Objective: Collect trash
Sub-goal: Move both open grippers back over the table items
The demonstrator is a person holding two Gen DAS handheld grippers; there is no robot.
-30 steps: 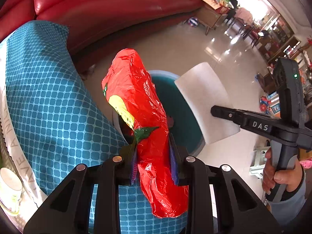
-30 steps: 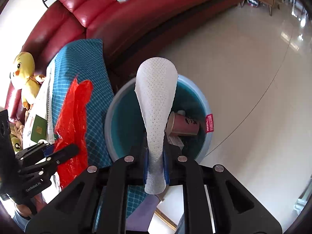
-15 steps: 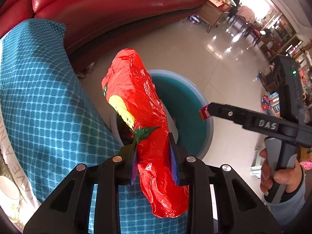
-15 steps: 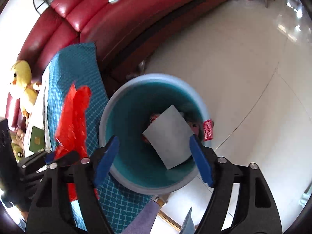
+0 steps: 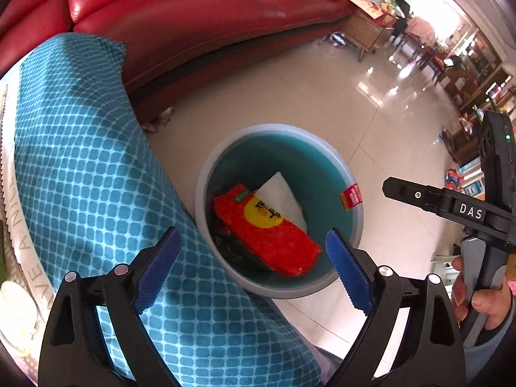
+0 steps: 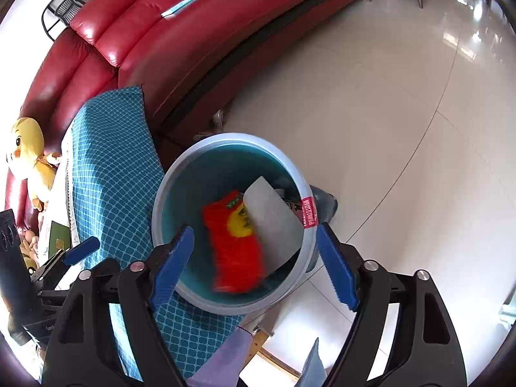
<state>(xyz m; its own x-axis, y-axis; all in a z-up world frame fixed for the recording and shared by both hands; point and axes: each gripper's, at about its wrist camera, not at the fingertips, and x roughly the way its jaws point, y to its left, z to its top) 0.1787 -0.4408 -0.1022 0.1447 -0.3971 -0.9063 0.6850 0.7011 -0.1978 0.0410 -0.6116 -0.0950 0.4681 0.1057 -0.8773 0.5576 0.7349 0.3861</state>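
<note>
1. Left wrist view:
   - Teal checked cloth covers the surface on the left; a red leather sofa curves behind it, and glossy cream floor tiles run toward a bright room with wooden furniture.
   - A round bin with a grey rim and teal inside stands on the floor just beside the cloth's edge.
   - A red snack wrapper lies inside the bin, partly over a white paper sheet.
   - The left claw hangs above the bin, its blue pads spread wide and holding nothing.
   - At the right edge, a hand grips the handle of the other tool.

2. Right wrist view:
   - The same sofa arcs across the top; a yellow plush duck sits at far left beside the cloth.
   - The right claw is over the bin, wide apart and empty.
   - Wrapper and paper rest inside the bin.
</note>
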